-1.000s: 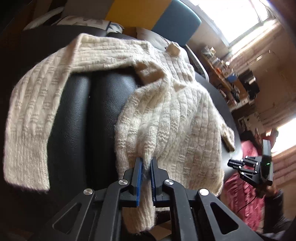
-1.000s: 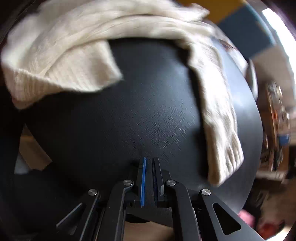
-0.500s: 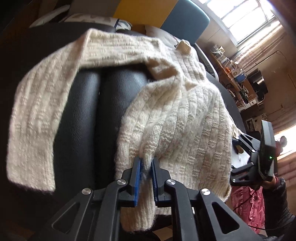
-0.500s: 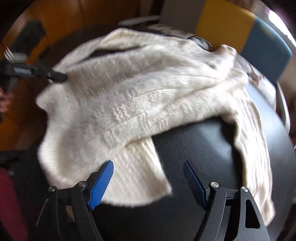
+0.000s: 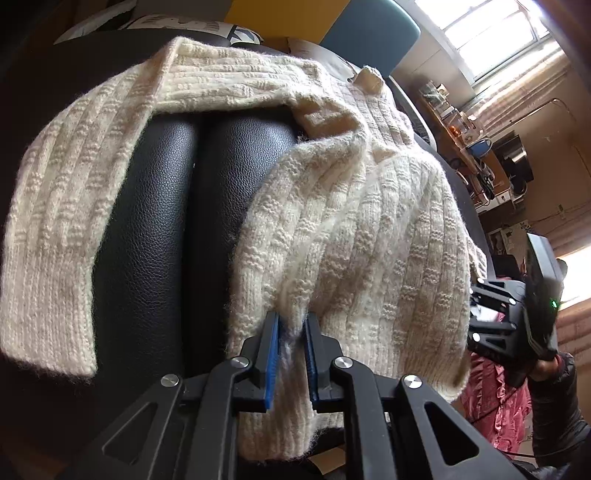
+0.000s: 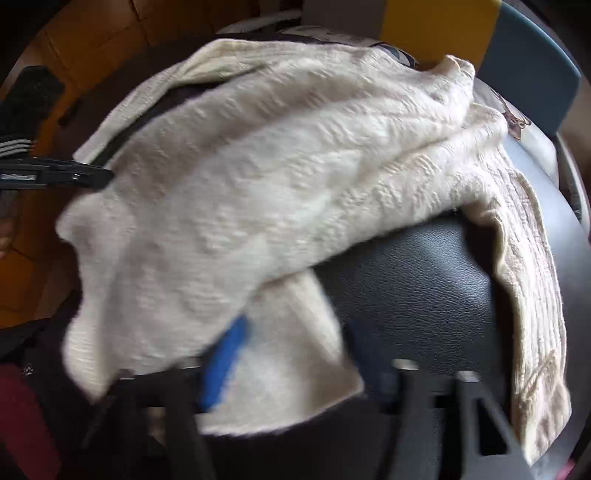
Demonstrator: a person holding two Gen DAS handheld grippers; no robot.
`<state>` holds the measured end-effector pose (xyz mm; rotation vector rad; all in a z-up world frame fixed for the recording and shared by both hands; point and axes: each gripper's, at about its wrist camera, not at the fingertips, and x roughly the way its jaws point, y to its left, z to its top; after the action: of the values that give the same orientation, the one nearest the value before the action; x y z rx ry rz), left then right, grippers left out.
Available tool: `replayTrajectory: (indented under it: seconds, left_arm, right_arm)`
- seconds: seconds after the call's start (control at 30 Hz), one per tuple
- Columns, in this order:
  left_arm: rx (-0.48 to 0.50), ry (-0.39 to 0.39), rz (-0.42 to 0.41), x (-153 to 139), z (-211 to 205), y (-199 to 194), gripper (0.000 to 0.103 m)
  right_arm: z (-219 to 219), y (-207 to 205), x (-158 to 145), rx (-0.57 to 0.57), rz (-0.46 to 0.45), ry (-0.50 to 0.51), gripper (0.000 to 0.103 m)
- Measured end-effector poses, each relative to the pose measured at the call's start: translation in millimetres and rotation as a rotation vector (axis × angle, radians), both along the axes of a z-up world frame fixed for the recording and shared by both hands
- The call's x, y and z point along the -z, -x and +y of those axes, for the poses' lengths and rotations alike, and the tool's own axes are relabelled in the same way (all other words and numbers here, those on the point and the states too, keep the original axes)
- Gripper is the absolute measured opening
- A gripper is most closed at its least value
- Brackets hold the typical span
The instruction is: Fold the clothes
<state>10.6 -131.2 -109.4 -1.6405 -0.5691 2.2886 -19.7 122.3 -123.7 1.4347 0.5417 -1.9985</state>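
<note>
A cream ribbed knit sweater (image 5: 369, 229) lies spread over a black leather seat (image 5: 184, 221), one sleeve draped to the left. My left gripper (image 5: 291, 332) pinches a raised fold of the sweater near its hem; its jaws are opening slightly, with the knit still pressed between the blue pads. In the right wrist view the sweater (image 6: 258, 177) bulges over the seat (image 6: 406, 277). My right gripper (image 6: 295, 362) is blurred and its jaws are closing, with the sweater's lower corner lying between them. The left gripper (image 6: 74, 173) shows at the sweater's left edge, the right gripper (image 5: 509, 314) at the far right.
A yellow and a teal backrest (image 5: 369, 33) stand behind the seat. Cluttered shelves (image 5: 476, 147) and a bright window (image 5: 498, 33) are at the right. Pink cloth (image 5: 491, 398) lies below the hand and dark sleeve (image 5: 554, 406). Wooden floor (image 6: 92, 37) shows on the left.
My right gripper swung from the bare seat over to the sweater's corner, opened wide, then narrowed around it. The left gripper kept its pinch and hardly moved.
</note>
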Motion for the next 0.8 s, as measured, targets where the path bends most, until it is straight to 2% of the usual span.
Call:
replayTrajectory:
  seconds: [0.03, 0.13, 0.3, 0.37, 0.47, 0.6, 0.7, 0.73, 0.8]
  left_arm:
    - [0.002, 0.006, 0.0, -1, 1, 0, 0.012]
    - [0.013, 0.023, -0.002, -3, 3, -1, 0.012]
    - [0.035, 0.035, -0.007, 1, 6, -2, 0.012]
    - [0.041, 0.028, -0.011, 1, 9, -1, 0.012]
    - [0.055, 0.047, -0.005, -4, 12, -1, 0.012]
    - [0.055, 0.069, 0.037, -20, 9, -2, 0.012]
    - [0.014, 0.045, 0.076, -35, -7, 8, 0.012]
    - [-0.003, 0.039, 0.086, -39, -11, 13, 0.012]
    - [-0.041, 0.028, 0.1, -44, -19, 27, 0.018]
  right_arm:
    - [-4, -4, -2, -0.011, 0.001, -0.004, 0.018]
    - [-11, -18, -11, -0.057, 0.02, -0.059, 0.016]
    - [15, -42, -68, -0.066, 0.18, -0.197, 0.016]
    - [48, -56, -68, -0.027, 0.187, -0.259, 0.016]
    - [80, -64, -36, 0.043, 0.109, -0.324, 0.015]
    - [94, -74, -9, 0.119, 0.022, -0.268, 0.016]
    - [108, -66, -24, 0.198, 0.006, -0.155, 0.018]
    - [114, -59, -33, 0.23, 0.011, -0.109, 0.024]
    - [124, -43, -53, 0.286, 0.029, -0.023, 0.044]
